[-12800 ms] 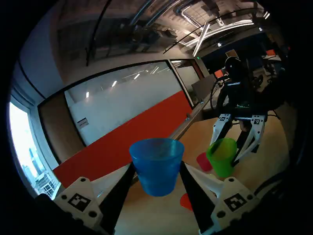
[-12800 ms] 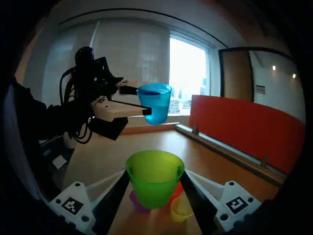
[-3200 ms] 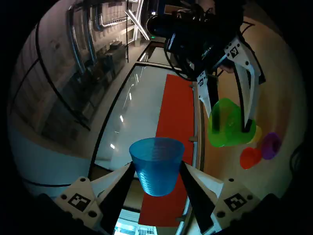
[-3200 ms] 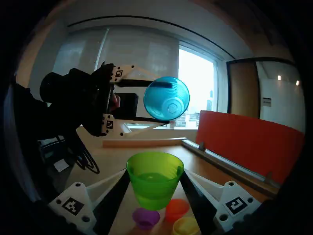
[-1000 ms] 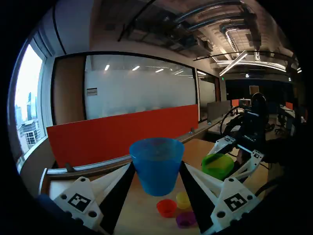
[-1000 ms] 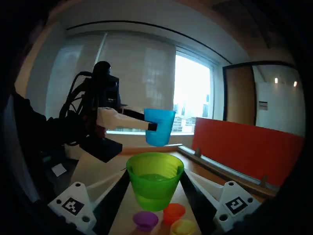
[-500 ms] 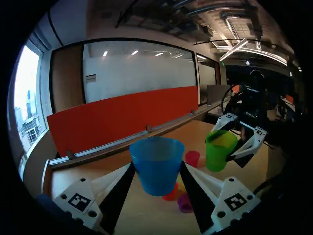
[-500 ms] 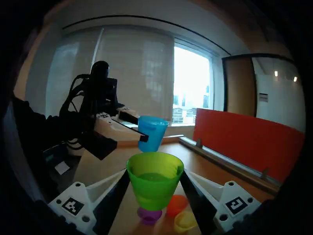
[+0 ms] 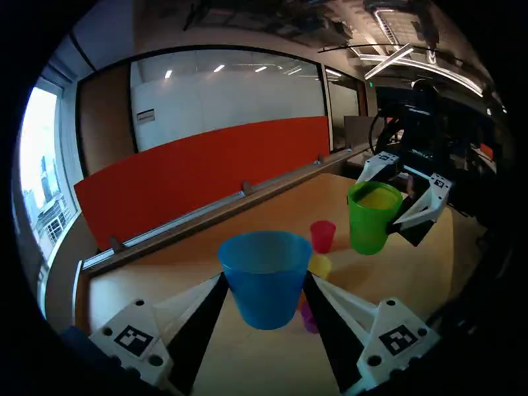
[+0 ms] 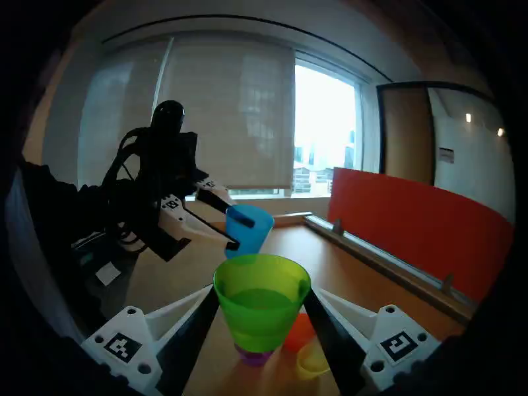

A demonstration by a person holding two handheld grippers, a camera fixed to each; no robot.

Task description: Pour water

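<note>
At the far left of the left gripper view a bright window [image 9: 41, 191] stood beside a long orange-red partition [image 9: 198, 178] that ran across the middle of the frame above the wooden table [image 9: 218, 264]. Low in the centre, the left gripper [image 9: 264, 282] had both fingers pressed against the sides of the blue cup [image 9: 264, 261], which sat upright between them. Just right of it, small cups stood close together on the table: a purple cup [image 9: 308, 320] nearest, a yellow cup [image 9: 320, 265] behind it and a pink cup [image 9: 323, 235] farther back. Toward the right, the right gripper [image 9: 377, 206] was clamped on the green cup [image 9: 369, 228], held well apart from the blue one.

Left of centre in the right gripper view, a dark-sleeved arm [image 10: 59, 204] carried the left gripper, its fingers closed on the blue cup, which leaned a little; whether it touched the table could not be told. Below centre, the right gripper's fingers [image 10: 198, 317] gripped the green cup from both sides, and water showed inside it, partway up. Under and just right of it lay the purple cup, an orange cup [image 10: 301, 330] and the yellow cup. The partition filled the right of the frame.
</note>
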